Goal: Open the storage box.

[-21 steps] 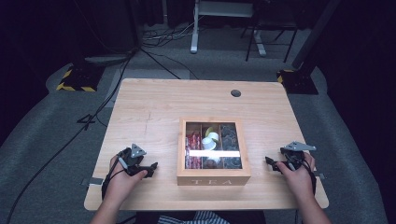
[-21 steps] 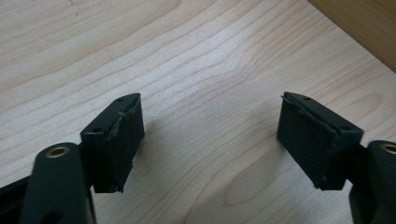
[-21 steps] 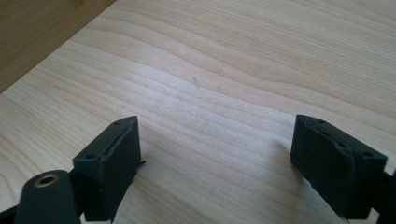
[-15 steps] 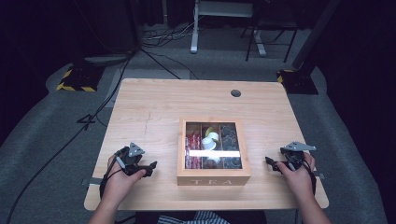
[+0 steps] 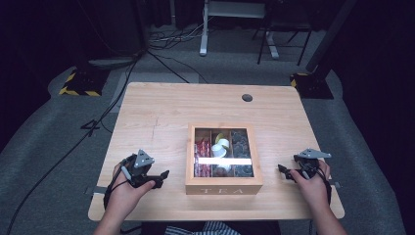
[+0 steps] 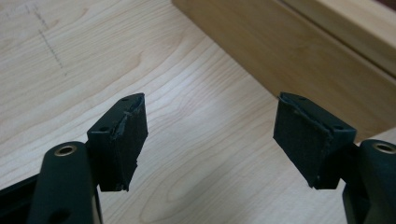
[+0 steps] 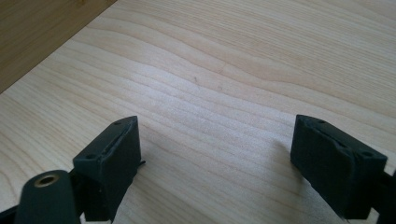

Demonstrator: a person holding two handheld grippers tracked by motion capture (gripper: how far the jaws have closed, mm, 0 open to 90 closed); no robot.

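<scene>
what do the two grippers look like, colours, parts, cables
Both are black two-jaw tools. The left gripper and right gripper each carry a grey three-cornered plate on top, and a black cable trails back from each along the hand. In the gripper views the jaws end in flat black rectangular pads with rough, frayed edges, held by small screws, and a brass-coloured rivet sits on each finger arm.

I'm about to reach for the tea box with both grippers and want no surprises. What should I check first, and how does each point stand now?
1. Left gripper jaws apart, nothing between them: ok.
2. Right gripper jaws apart, nothing between them: ok.
3. Tea box flat on the table, between both grippers: ok.
4. Bare wood between each gripper and the box: ok.
5. Glass lid shut: ok.
6. Lid latched or free: cannot tell.
</scene>
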